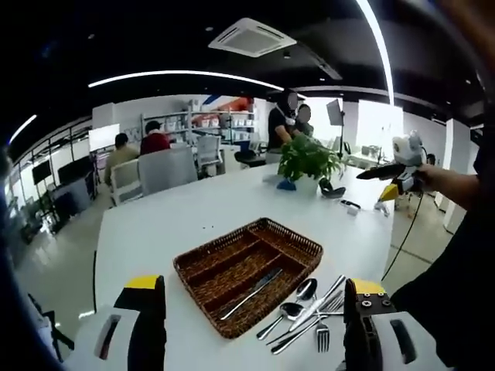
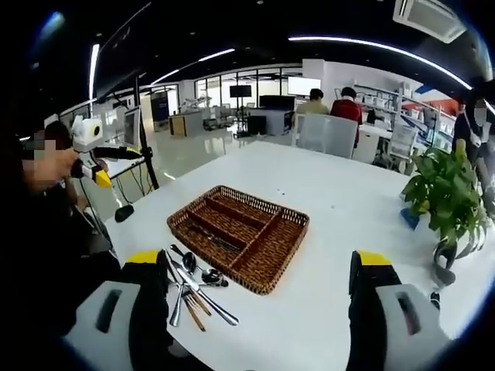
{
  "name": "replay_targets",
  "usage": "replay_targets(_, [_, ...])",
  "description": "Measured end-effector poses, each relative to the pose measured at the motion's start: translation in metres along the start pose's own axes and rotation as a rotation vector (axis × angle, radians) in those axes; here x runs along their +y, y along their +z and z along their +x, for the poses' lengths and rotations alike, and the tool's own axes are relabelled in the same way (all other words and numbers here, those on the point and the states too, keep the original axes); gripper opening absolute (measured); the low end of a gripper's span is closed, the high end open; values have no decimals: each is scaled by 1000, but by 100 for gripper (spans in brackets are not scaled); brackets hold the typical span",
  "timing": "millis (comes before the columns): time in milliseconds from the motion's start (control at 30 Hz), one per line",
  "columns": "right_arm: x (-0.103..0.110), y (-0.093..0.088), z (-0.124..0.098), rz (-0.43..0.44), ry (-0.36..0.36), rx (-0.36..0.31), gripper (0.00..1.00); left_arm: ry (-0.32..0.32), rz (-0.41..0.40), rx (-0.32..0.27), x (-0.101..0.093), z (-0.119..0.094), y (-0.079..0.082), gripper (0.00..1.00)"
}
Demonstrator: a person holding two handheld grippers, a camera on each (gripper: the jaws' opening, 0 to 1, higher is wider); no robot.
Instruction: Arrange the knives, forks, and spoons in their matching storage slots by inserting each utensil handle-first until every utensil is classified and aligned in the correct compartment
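Brown wicker makes up the divided tray (image 1: 249,272), which sits on the white table (image 1: 186,216) at the lower centre of the left gripper view. One knife (image 1: 251,292) already lies in a long slot, slanted rather than square to the divider. The loose pile of utensils (image 1: 309,313) rests just beside the tray's near edge, toward the lower right of that view: two spoons (image 1: 298,300), with forks (image 1: 329,305) and what looks like another knife crossing them.

In the right gripper view the same tray (image 2: 240,236) sits at centre and the pile (image 2: 192,290) lies at lower left, close to the right gripper's (image 2: 255,309) left jaw.

Both grippers hover above the table. The left gripper (image 1: 255,325) has its jaws spread wide with nothing between them, and the right gripper is equally wide and empty.

The step in hand appears to be picking the next utensil. Because the pieces overlap, taking the topmost or outermost one, probably a spoon lying at the pile's edge, should avoid dragging the rest. Gripping near the neck leaves the handle free to lead into the slot. Approaching low and parallel to the compartment helps the piece settle straight. The slanted knife may also want nudging into line.
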State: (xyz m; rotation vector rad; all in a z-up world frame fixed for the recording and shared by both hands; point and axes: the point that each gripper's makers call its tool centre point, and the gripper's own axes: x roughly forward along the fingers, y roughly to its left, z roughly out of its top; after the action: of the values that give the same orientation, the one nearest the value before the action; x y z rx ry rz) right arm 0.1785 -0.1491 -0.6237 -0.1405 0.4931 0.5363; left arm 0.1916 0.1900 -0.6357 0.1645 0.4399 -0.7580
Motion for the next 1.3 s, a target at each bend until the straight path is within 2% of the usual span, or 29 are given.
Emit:
replay_targets(167, [2,0,-3,-13,5,4,99,19,-32,-2,5,-9,-5,100])
replay_targets(300, [2,0,-4,-24,10,3,99,29,15,25,4,-12,-6,100])
replay_targets(467, [1,-1,-3,-19,9,-2,99,33,-14,8,9,-12,-8,100])
replay_targets(1000, [-2,-4,-1,-34,9,8,99,41,-6,6,12,-14,-6,100])
replay_targets(1167, [-3,-7,6,-58,20,2,99,41,-7,10,12,-15,-9,100])
replay_targets(1233, [-3,-11,14,-83,36,-4,99,40,-10,12,13,-15,-10,100])
replay_targets(1300, [0,-21,22,-90,64,23,99,36,-14,14,12,-15,-11,100])
